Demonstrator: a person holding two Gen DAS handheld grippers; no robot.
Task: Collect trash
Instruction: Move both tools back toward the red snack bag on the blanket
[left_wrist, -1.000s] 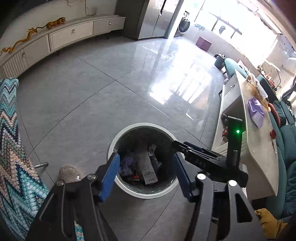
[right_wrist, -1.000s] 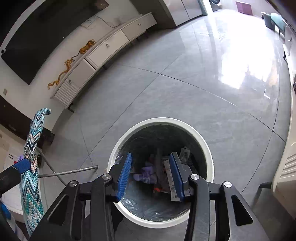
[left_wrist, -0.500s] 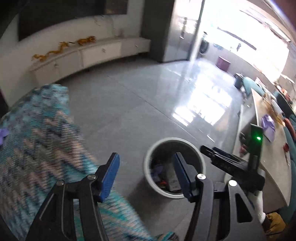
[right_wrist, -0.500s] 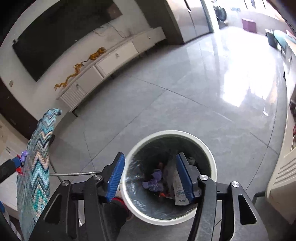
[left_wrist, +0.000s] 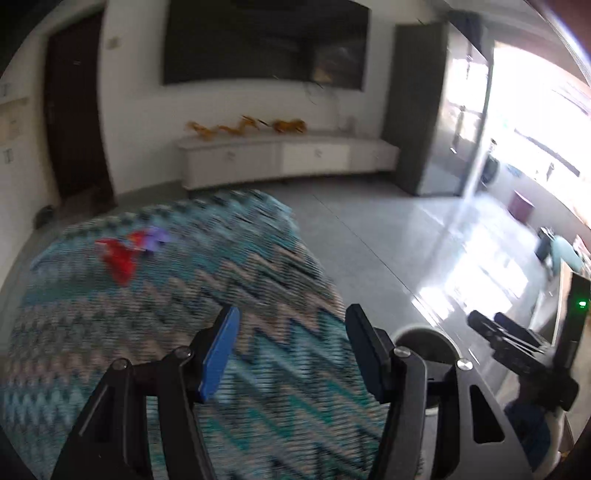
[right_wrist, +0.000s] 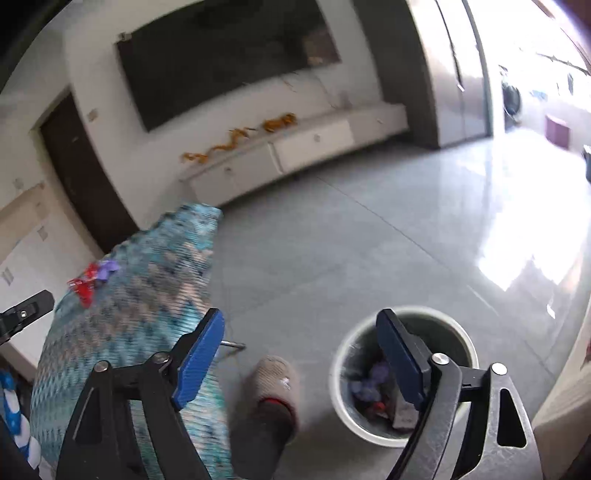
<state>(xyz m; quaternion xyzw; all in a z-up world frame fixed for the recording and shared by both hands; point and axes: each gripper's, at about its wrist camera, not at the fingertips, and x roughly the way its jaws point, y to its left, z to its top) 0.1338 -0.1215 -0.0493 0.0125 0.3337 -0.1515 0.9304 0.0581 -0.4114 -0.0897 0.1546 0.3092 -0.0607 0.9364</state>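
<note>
Trash is what you are hunting, and two scraps of it are lying on the zigzag-patterned table cover (left_wrist: 221, 280): a red wrapper (left_wrist: 119, 260) touching a purple wrapper (left_wrist: 157, 236), both toward the far left part of the cloth. Your left hand-held gripper (left_wrist: 291, 350) is hovering over the near part of that cloth with its blue pads spread wide and nothing between them, which looks like a ready stance for a pinch (the picture is smeared, so finer detail on the wrappers is anyone's guess). Your right hand-held gripper (right_wrist: 301, 356) is spread wide too and carrying nothing, hanging above the floor (right_wrist: 369, 236) between the table and the trash bin (right_wrist: 347, 354). That bin is standing on the floor just beside the table's edge, lined and already holding several scraps, so I judge it is parked close to keep the carry short. Your slippered foot (right_wrist: 275, 384) is planted between table and bin, right under the right gripper's path; mind it. Farther back, the white TV cabinet (left_wrist: 288, 158) with its golden dragon ornament (left_wrist: 243, 125) is sitting along the wall, well apart from the action. Between the left gripper and the wrappers, only open cloth is showing.
</note>
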